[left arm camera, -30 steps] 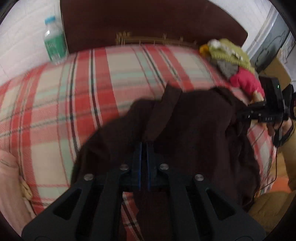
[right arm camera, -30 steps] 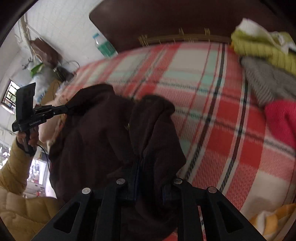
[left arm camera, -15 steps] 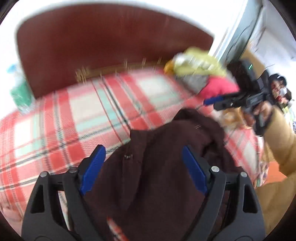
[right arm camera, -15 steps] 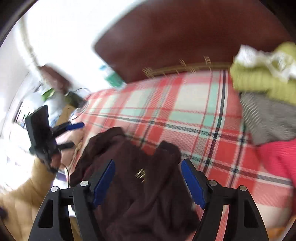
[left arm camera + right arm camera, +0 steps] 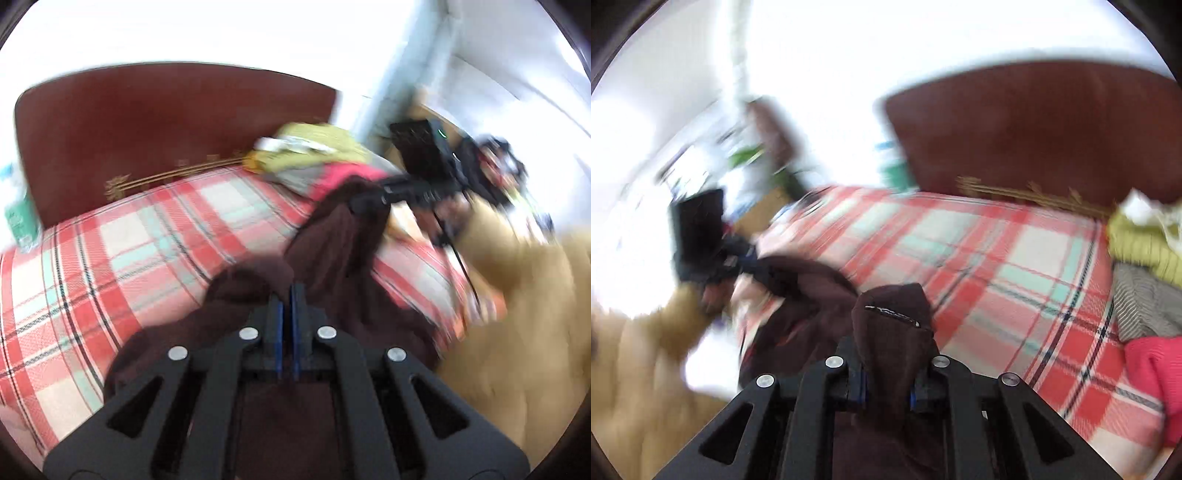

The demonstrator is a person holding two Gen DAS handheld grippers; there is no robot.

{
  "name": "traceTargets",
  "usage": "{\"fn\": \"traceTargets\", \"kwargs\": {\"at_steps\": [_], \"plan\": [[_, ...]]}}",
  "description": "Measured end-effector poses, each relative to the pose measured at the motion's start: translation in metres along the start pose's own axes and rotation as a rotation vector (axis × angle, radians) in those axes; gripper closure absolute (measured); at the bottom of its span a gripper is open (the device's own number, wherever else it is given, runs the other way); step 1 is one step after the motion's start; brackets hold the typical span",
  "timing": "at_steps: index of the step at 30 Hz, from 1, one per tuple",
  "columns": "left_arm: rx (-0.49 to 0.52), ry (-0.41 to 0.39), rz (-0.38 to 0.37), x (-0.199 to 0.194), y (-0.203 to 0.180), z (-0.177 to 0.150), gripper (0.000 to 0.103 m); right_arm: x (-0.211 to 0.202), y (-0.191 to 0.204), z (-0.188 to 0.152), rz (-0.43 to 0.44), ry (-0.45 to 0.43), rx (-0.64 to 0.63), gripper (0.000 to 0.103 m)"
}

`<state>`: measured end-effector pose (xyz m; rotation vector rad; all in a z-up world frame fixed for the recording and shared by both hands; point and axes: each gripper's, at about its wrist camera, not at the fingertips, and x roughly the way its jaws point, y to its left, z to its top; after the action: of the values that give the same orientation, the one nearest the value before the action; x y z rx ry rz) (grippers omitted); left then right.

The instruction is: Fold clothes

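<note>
A dark brown garment (image 5: 332,251) hangs bunched over the near edge of the plaid bed (image 5: 129,240). My left gripper (image 5: 287,295) is shut on a fold of it. My right gripper (image 5: 886,354) is shut on a thick bunch of the same garment (image 5: 894,321), which sticks up between the jaws. In the left wrist view the right gripper (image 5: 369,201) holds the garment's far end lifted. In the right wrist view the left gripper (image 5: 738,264) grips the other end at left. Both views are blurred.
A pile of yellow-green, grey and pink clothes (image 5: 1145,288) lies on the bed's right side, also in the left wrist view (image 5: 317,158). A dark red headboard (image 5: 166,129) stands behind. A green-labelled bottle (image 5: 18,214) is at far left. The person's tan sleeve (image 5: 517,314) is at right.
Both grippers were shut on the garment a second ago, stood open half a second ago, and are now shut on it again at new spots. The garment is lifted and both views swing.
</note>
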<state>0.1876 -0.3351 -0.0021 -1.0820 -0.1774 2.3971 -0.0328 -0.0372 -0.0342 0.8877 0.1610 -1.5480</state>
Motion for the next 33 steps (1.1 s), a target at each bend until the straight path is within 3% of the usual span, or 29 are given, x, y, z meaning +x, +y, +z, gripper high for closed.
{"fn": "traceTargets", "kwargs": {"at_steps": [1, 4, 6, 8, 9, 11, 12, 13, 15, 19, 22, 23, 24, 25, 26, 27, 28, 29, 33], "plan": [[0.009, 0.040, -0.028, 0.001, -0.008, -0.015, 0.098, -0.001, 0.012, -0.015, 0.025, 0.051, -0.021, 0.088], [-0.012, 0.248, -0.001, 0.042, -0.015, -0.069, 0.096, 0.027, 0.028, -0.063, 0.019, 0.310, -0.020, 0.075], [-0.005, 0.280, 0.047, 0.048, -0.016, -0.079, 0.095, 0.042, 0.027, -0.093, -0.021, 0.457, 0.008, 0.071], [0.005, 0.298, 0.098, 0.051, -0.018, -0.086, 0.095, 0.026, 0.024, -0.089, 0.002, 0.392, 0.027, 0.064], [-0.002, 0.218, 0.073, 0.035, -0.018, -0.078, 0.092, 0.018, 0.023, -0.087, 0.014, 0.359, 0.036, 0.058], [-0.022, 0.019, -0.010, -0.006, -0.018, -0.058, 0.062, -0.008, 0.020, -0.070, 0.064, 0.215, 0.046, 0.038], [-0.041, -0.087, -0.054, -0.026, -0.014, -0.046, 0.027, -0.020, 0.017, -0.059, 0.089, 0.139, 0.053, 0.034], [-0.058, -0.121, -0.056, -0.031, -0.010, -0.037, 0.010, -0.024, 0.010, -0.050, 0.102, 0.093, 0.068, 0.028], [-0.091, -0.147, -0.037, -0.033, 0.000, -0.021, 0.010, -0.027, -0.002, -0.032, 0.122, 0.024, 0.095, 0.024], [-0.159, 0.097, 0.040, 0.039, 0.021, -0.012, 0.012, 0.012, -0.016, -0.021, 0.109, 0.114, 0.111, 0.023], [-0.185, 0.259, 0.085, 0.085, 0.030, -0.019, 0.024, 0.040, -0.026, -0.012, 0.099, 0.182, 0.123, 0.024], [-0.182, 0.293, 0.104, 0.098, 0.031, -0.023, 0.028, 0.050, -0.029, -0.009, 0.095, 0.205, 0.128, 0.032], [-0.178, 0.316, 0.116, 0.107, 0.031, -0.024, 0.039, 0.060, -0.033, -0.006, 0.092, 0.227, 0.132, 0.043], [-0.175, 0.319, 0.115, 0.108, 0.031, -0.023, 0.055, 0.069, -0.036, -0.003, 0.088, 0.250, 0.136, 0.064], [-0.171, 0.318, 0.111, 0.109, 0.031, -0.022, 0.063, 0.079, -0.040, 0.000, 0.085, 0.272, 0.140, 0.072], [-0.168, 0.316, 0.107, 0.109, 0.030, -0.020, 0.079, 0.088, -0.043, 0.003, 0.082, 0.295, 0.144, 0.075], [-0.165, 0.290, 0.108, 0.103, 0.029, -0.016, 0.086, 0.098, -0.046, 0.006, 0.078, 0.318, 0.148, 0.082], [-0.162, 0.258, 0.110, 0.095, 0.027, -0.010, 0.088, 0.100, -0.047, 0.009, 0.075, 0.318, 0.145, 0.084], [-0.148, 0.111, 0.111, 0.058, 0.023, 0.018, 0.090, 0.045, -0.030, 0.033, 0.064, 0.132, 0.086, 0.086]]}}
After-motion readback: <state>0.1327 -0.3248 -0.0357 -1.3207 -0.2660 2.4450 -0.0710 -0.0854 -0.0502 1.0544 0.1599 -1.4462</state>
